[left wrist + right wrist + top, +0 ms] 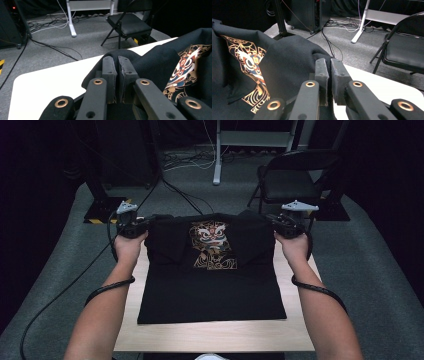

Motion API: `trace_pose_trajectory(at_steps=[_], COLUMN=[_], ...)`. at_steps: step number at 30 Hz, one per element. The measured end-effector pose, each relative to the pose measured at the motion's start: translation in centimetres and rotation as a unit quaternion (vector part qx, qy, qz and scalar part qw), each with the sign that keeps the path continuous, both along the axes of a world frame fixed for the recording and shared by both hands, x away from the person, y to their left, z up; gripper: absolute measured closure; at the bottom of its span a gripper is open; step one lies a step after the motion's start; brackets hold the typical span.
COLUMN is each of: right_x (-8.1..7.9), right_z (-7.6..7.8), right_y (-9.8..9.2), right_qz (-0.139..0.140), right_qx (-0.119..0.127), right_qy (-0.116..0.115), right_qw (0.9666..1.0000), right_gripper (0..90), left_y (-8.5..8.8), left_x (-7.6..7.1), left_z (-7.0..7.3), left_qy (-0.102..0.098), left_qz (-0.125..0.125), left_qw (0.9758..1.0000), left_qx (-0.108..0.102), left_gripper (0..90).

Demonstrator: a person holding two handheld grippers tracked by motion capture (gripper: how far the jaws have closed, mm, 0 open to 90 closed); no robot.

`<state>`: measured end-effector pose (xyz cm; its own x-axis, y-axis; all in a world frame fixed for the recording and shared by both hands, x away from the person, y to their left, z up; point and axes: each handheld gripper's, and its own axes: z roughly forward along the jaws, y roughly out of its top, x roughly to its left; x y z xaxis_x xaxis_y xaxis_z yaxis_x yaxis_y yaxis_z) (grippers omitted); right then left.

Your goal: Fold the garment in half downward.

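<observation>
The black shirt (210, 275) lies across the table (215, 335), far edge lifted. Left gripper (142, 226) and right gripper (277, 222), the 2 level, each clamp a far corner.

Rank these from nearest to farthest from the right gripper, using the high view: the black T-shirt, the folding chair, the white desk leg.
1. Black T-shirt: pinched in the right gripper, on the table.
2. Folding chair: just beyond the gripper, on the floor.
3. White desk leg: farthest, back toward the centre.
</observation>
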<state>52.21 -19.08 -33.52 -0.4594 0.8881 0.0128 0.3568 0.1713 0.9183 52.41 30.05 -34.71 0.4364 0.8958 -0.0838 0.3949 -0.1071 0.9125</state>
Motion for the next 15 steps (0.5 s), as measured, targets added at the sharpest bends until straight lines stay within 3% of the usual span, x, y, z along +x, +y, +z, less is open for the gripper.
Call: trace_pose_trajectory(at_steps=[15], right_x=[-2.4], right_z=[0.1], right_y=[0.5], right_qz=[0.026], right_qx=[-0.009], right_qy=[-0.015], right_qw=[0.9995], right_gripper=[84.5], left_y=[0.0], left_x=[-2.2], left_z=[-0.3], left_qy=[-0.013], left_qz=[-0.023], left_qw=[0.9995], left_qx=[0.017], left_gripper=[84.6])
